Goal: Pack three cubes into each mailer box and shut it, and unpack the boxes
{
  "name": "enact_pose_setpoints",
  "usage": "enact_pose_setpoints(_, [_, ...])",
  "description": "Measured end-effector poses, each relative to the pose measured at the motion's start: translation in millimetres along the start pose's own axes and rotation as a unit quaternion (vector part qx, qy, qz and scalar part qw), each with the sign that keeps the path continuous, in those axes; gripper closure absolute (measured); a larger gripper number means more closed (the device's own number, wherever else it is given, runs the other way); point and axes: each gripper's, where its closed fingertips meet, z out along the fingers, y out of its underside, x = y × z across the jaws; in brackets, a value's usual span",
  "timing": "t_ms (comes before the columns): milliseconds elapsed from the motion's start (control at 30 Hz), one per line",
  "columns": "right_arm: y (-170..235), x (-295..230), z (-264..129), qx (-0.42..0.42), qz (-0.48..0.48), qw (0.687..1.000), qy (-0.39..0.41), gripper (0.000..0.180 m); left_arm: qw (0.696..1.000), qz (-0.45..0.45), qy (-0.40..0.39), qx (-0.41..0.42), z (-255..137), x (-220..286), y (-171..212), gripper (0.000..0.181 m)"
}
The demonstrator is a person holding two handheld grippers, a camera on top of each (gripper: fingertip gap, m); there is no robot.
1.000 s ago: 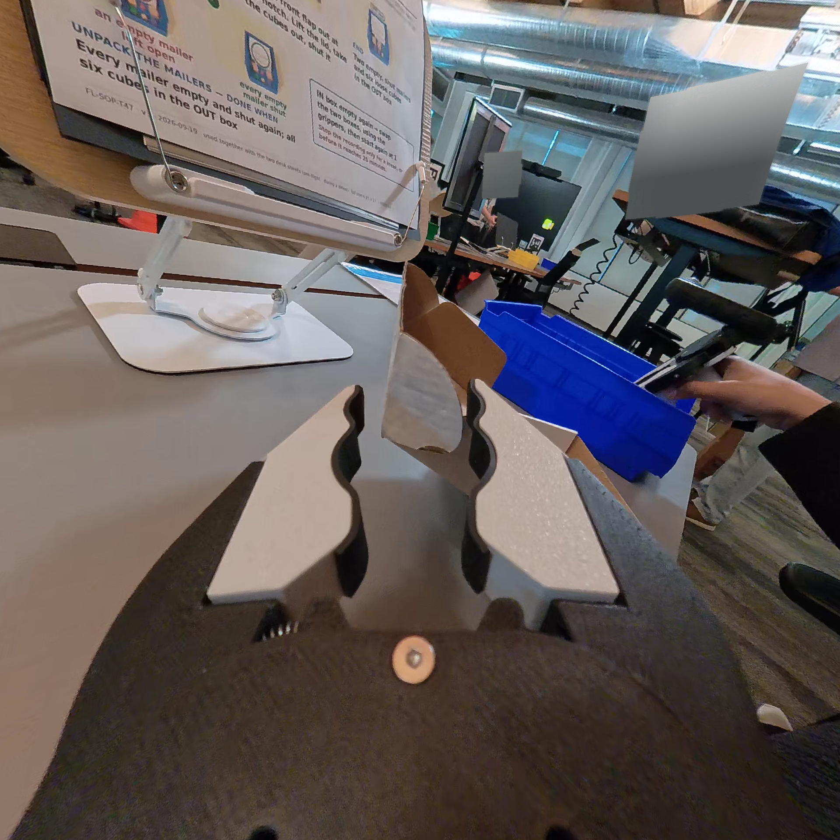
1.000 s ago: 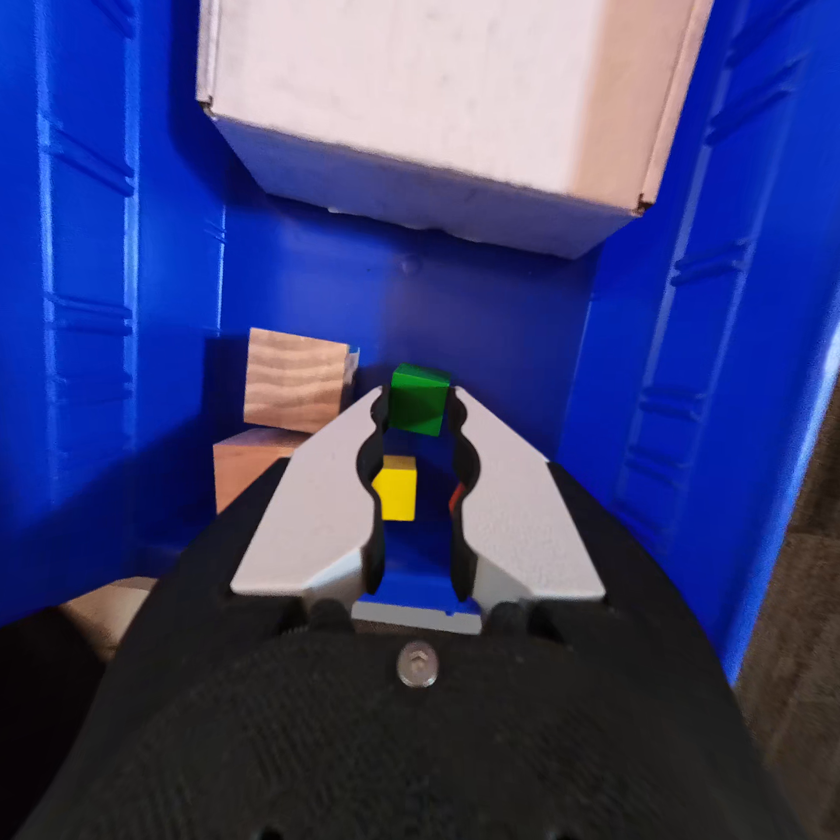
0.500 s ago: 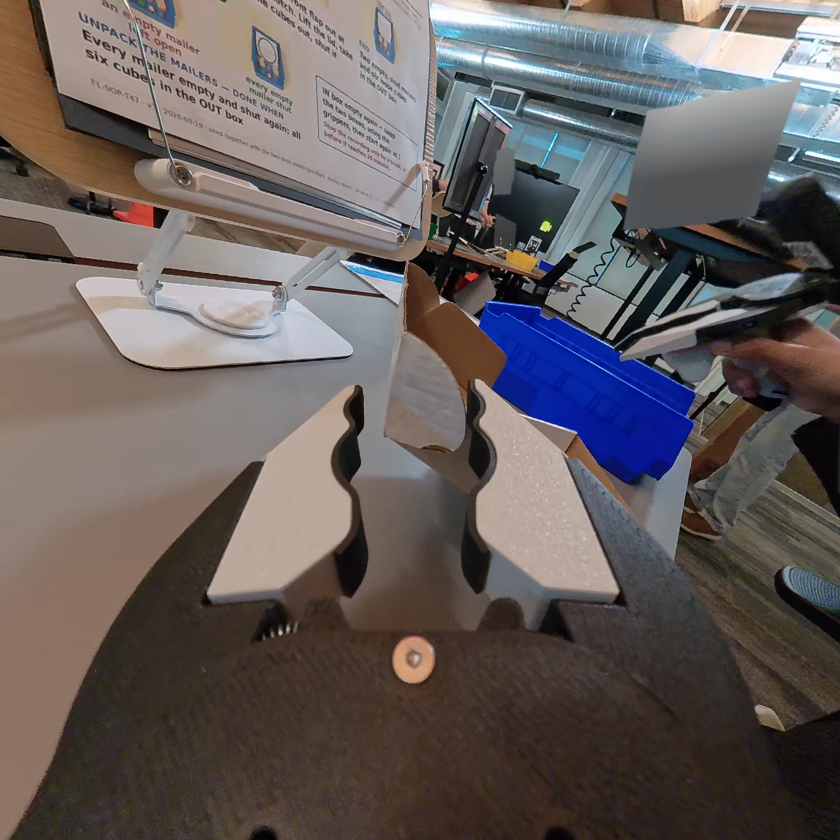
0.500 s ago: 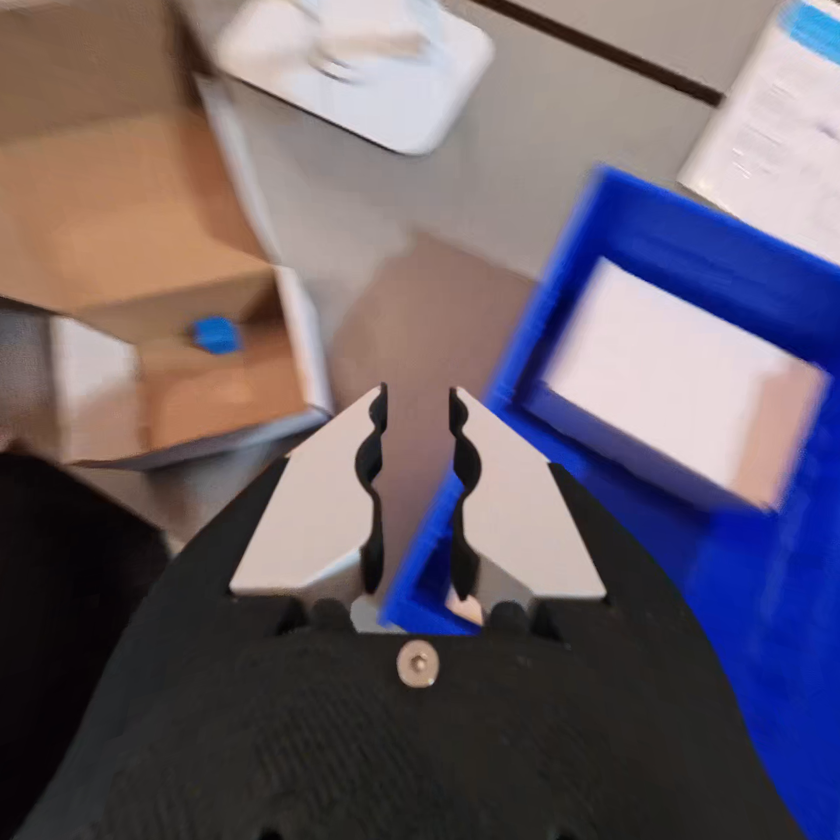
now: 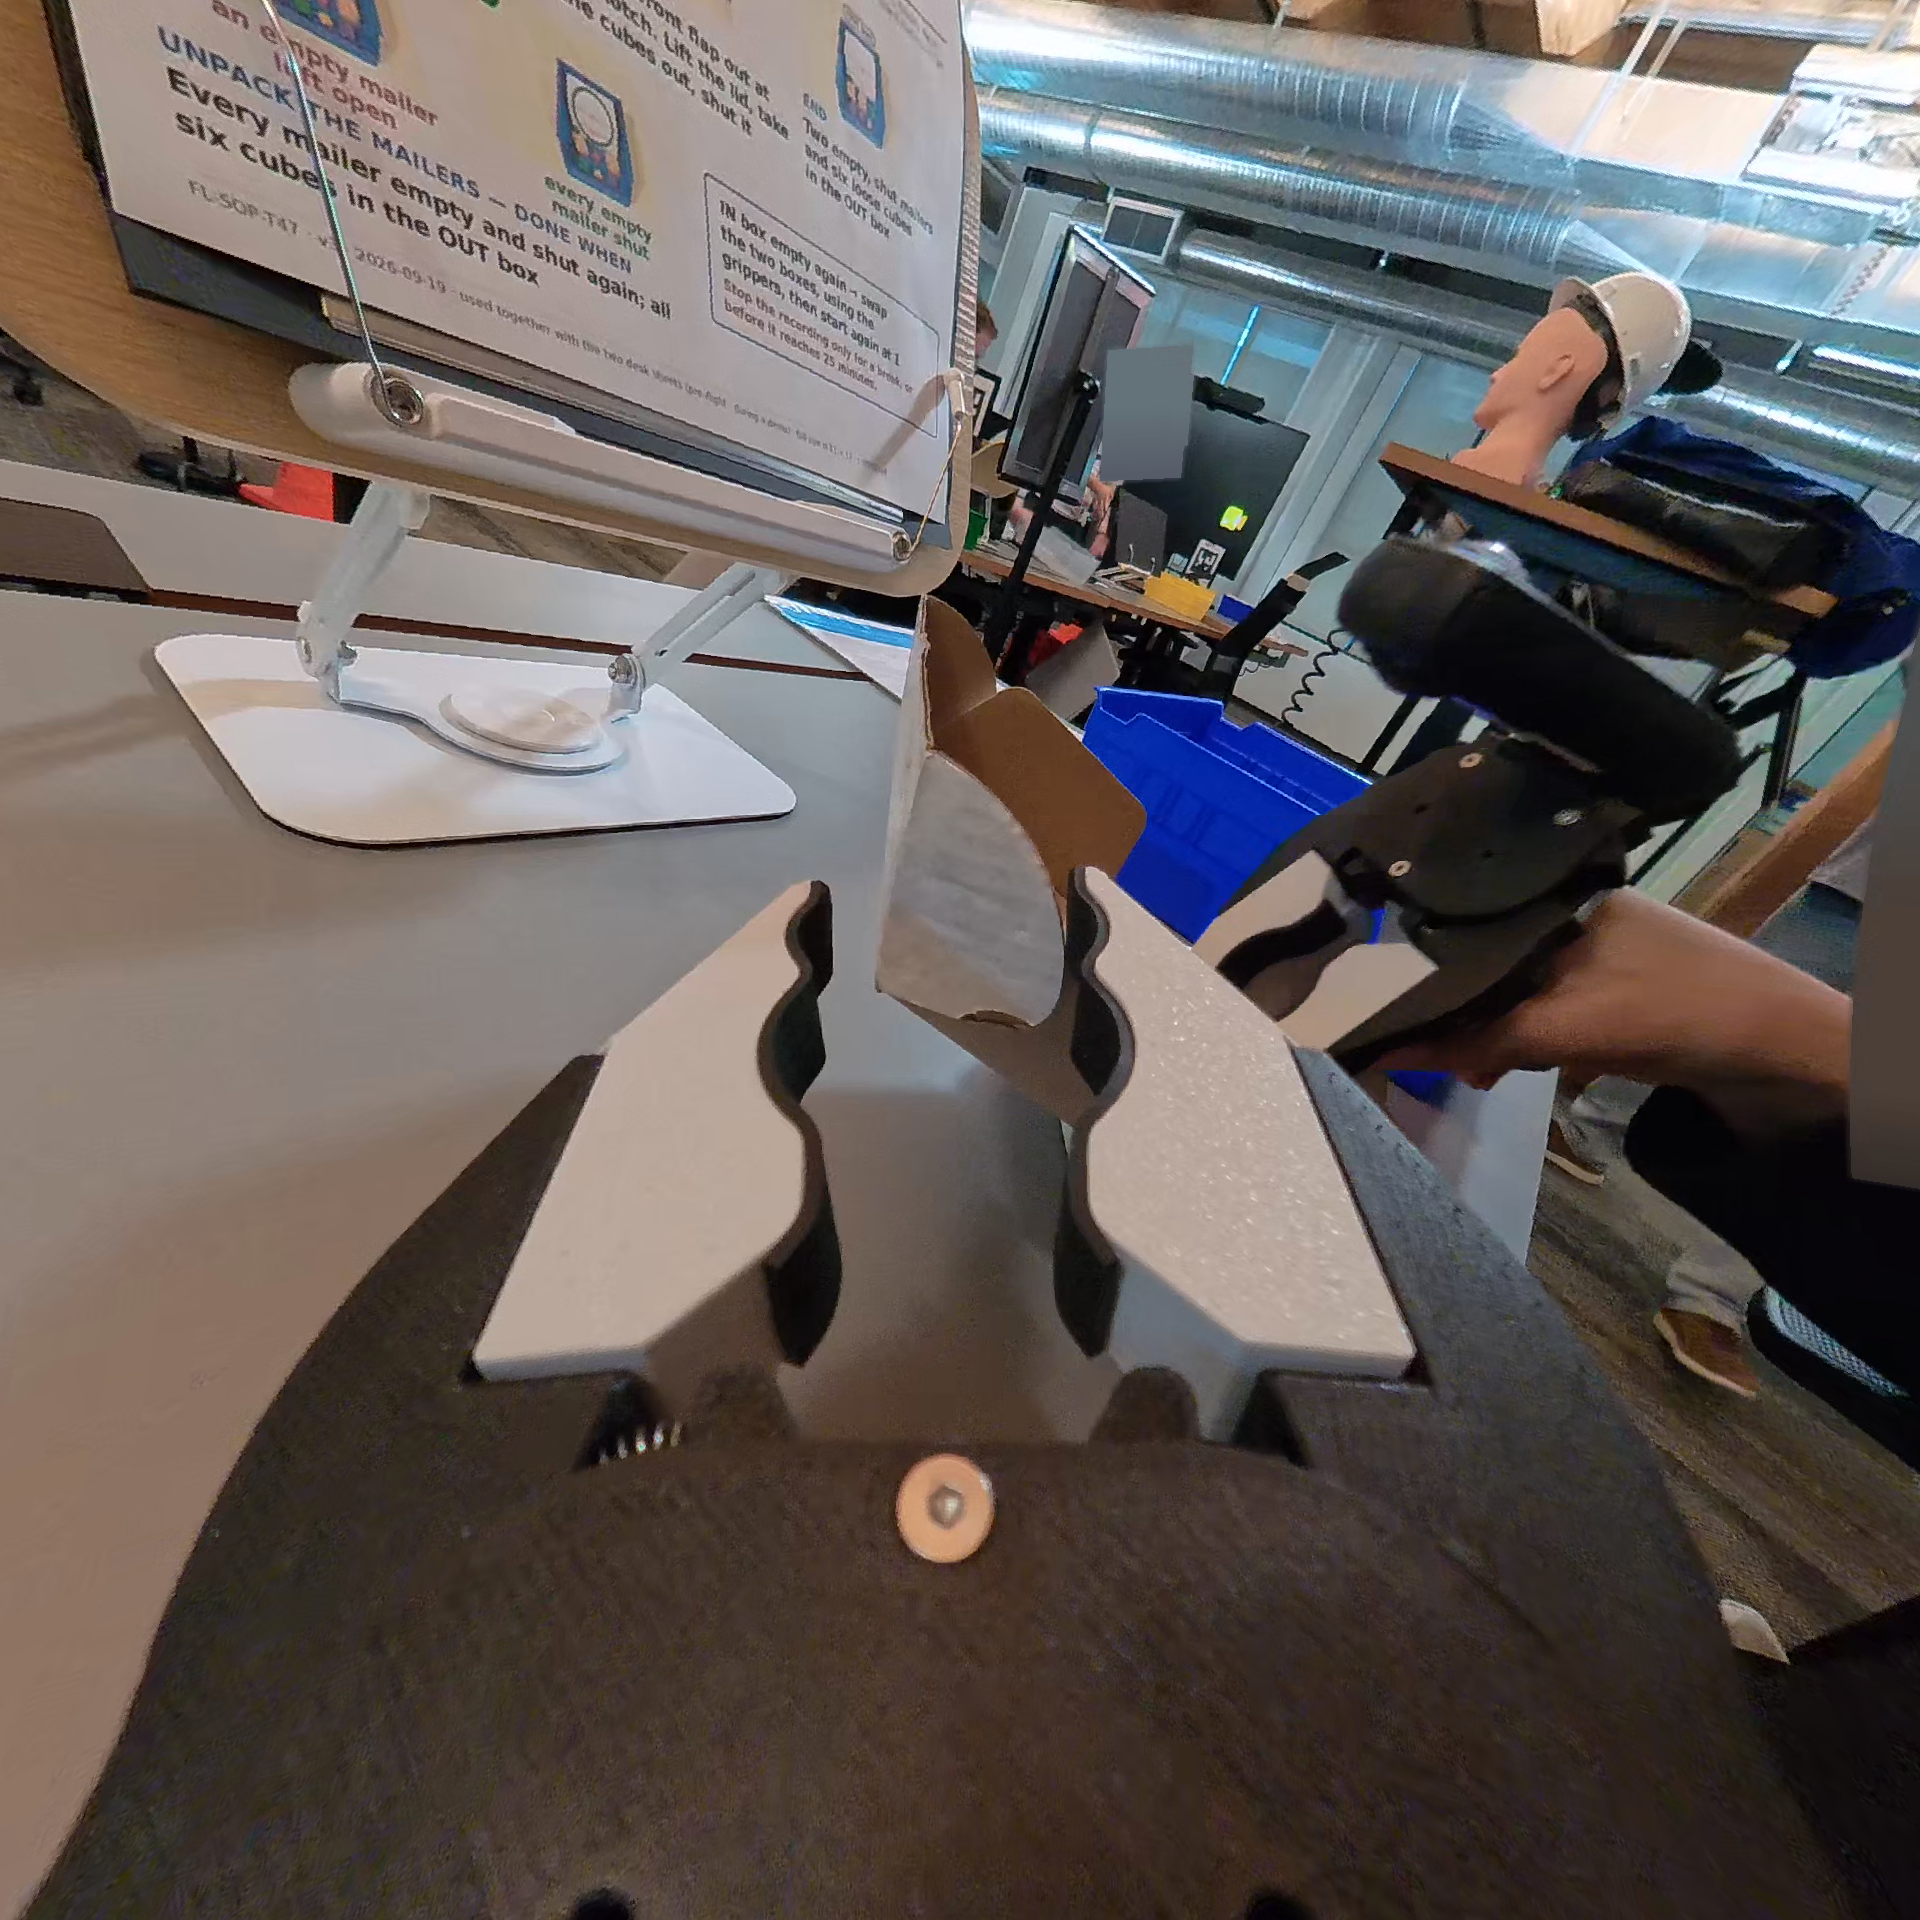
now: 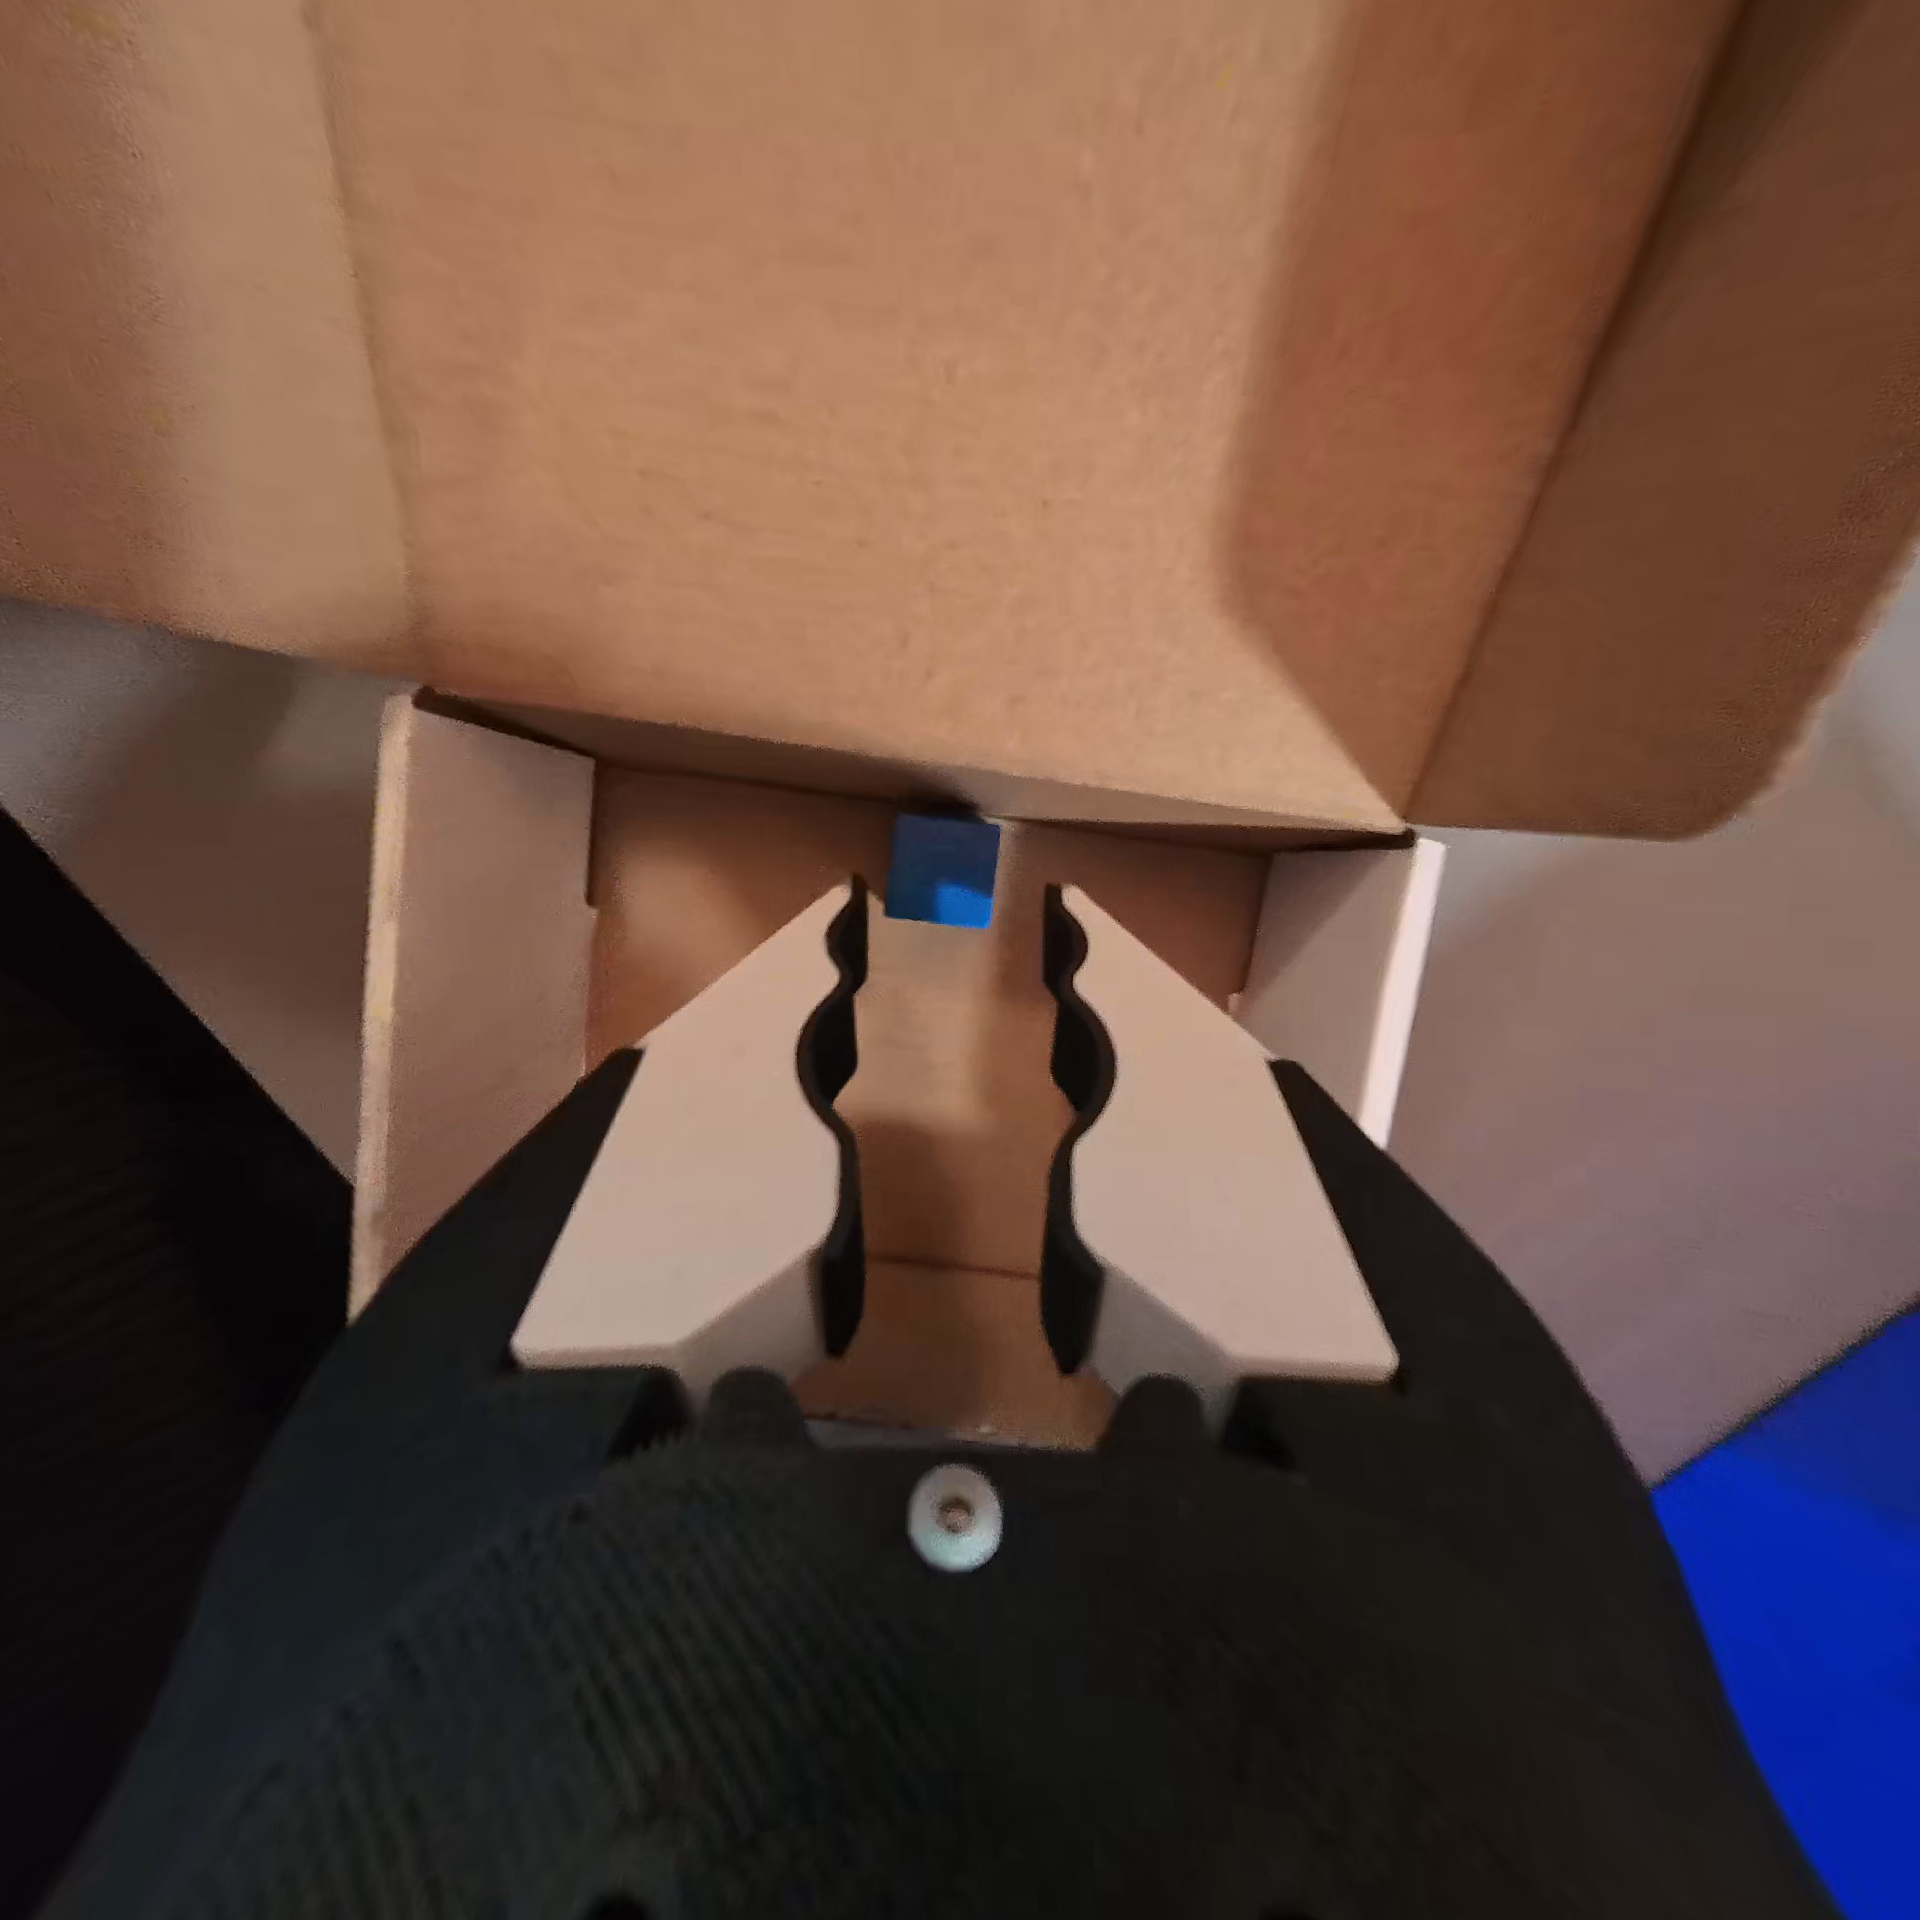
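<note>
The open mailer box [image 6: 478, 935] stands on the grey table, its brown lid [image 6: 831, 364] raised. A blue cube [image 6: 940, 868] lies inside against the back wall. My right gripper [image 6: 951, 899] is open and empty, pointing down into the box with its tips just short of the cube. My left gripper [image 5: 945, 894] is open; the lid's white rounded flap [image 5: 966, 914] stands between its tips, against the right finger. The right gripper [image 5: 1299, 956] also shows in the left wrist view, held by a hand beside the lid.
A blue bin [image 5: 1216, 810] sits right of the box, its corner also in the right wrist view [image 6: 1808, 1507]. A white document stand [image 5: 468, 727] with an instruction sheet is at the back left. A mannequin head with a hard hat [image 5: 1590, 353] is on a far desk.
My right gripper left the blue bin, where a green cube was between its tips, and swung empty over to the open mailer box. My left gripper has stayed in place.
</note>
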Motion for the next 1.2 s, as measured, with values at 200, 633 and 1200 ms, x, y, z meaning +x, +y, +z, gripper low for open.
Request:
enact_pose_setpoints(200, [-17,5,-34,0.080,0.003,0.997,-0.011,0.160,1.000,0.007,-0.001,0.000,-1,1,0,0.138])
enact_pose_setpoints(633, [222,222,-182,0.004,0.319,0.907,0.276,0.160,1.000,0.008,-0.004,0.000,-1,1,-1,0.138])
enact_pose_setpoints(1200, [251,222,-151,-0.070,0.322,0.909,0.256,0.148,1.000,0.015,-0.003,-0.003,0,0,1,0.138])
